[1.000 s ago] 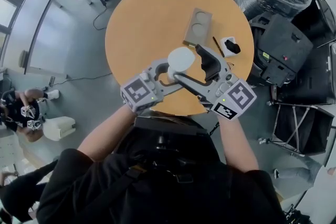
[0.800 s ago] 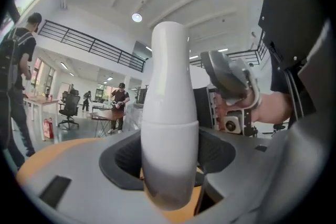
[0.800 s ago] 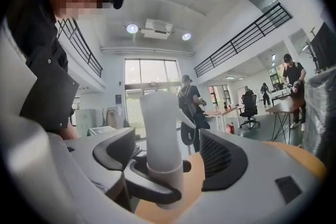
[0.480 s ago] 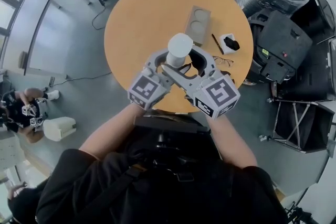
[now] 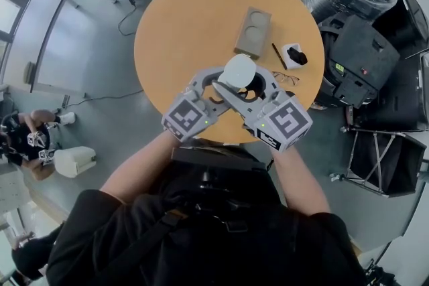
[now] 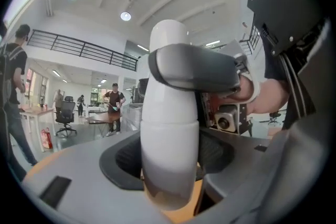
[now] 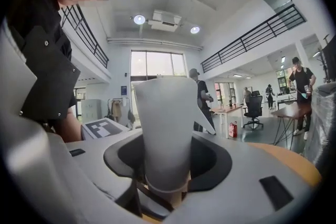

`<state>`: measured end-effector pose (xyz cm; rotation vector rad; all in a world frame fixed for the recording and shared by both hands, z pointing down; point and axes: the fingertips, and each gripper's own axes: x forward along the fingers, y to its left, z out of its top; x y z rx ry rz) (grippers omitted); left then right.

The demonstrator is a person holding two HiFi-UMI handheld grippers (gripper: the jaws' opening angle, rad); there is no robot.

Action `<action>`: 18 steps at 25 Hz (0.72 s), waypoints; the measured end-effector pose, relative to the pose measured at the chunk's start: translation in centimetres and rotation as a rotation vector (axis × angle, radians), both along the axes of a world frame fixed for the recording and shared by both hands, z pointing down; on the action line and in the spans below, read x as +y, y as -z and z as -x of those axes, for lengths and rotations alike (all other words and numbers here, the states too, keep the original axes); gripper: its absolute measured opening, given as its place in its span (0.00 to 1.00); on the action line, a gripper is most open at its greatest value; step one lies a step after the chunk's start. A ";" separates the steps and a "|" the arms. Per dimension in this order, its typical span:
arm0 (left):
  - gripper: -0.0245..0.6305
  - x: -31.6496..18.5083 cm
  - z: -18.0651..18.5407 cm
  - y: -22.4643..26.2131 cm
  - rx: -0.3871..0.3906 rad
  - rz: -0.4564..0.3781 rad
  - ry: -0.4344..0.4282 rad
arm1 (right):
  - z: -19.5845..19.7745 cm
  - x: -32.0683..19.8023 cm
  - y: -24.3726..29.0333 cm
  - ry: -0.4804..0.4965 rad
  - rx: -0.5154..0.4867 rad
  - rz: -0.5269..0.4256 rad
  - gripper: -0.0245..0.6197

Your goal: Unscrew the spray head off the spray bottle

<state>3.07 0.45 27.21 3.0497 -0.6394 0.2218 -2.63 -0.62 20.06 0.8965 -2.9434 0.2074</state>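
Over orange table (image 5: 188,23), spray bottle (image 5: 236,72), grey floor (image 5: 87,43)

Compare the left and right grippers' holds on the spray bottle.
The left gripper clamps the spray bottle low; the right gripper grips the spray head above. Left gripper's jaws stand wide; right gripper's have just been closing narrower round the head. Both hold one white bottle.

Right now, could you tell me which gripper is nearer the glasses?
Right. The right gripper, its fingers having just closed in around the bottle, is on the side towards the glasses; the left gripper grips the bottle from the far side.
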 end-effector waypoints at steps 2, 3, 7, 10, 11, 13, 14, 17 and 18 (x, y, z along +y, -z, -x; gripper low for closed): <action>0.50 0.9 0.0 -0.2 0.022 0.027 -0.086 | 0.3 0.8 0.1 0.083 -0.013 0.013 0.38; 0.50 1.5 0.0 -0.1 0.031 0.036 -0.136 | 0.6 1.4 0.2 0.134 -0.017 0.014 0.38; 0.50 4.2 0.0 0.6 0.058 0.059 -0.355 | 1.0 4.0 0.8 0.359 -0.025 -0.005 0.38; 0.50 5.3 -0.2 1.1 0.071 0.084 -0.452 | 1.0 4.8 1.2 0.434 -0.022 -0.026 0.39; 0.50 5.2 -0.1 1.1 0.073 0.088 -0.450 | 1.0 4.7 1.2 0.422 -0.013 -0.028 0.40; 0.50 4.5 0.2 1.3 0.095 0.100 -0.416 | 1.3 4.2 0.9 0.382 0.014 -0.020 0.54; 0.50 4.1 0.5 1.5 0.115 0.112 -0.392 | 1.4 3.9 0.9 0.365 0.018 -0.021 0.62; 0.50 2.5 1.3 1.4 0.155 0.143 -0.305 | 1.2 3.0 1.2 0.318 0.002 -0.023 0.63; 0.50 2.0 1.5 1.2 0.150 0.144 -0.271 | 1.0 2.8 1.3 0.300 0.003 -0.020 0.63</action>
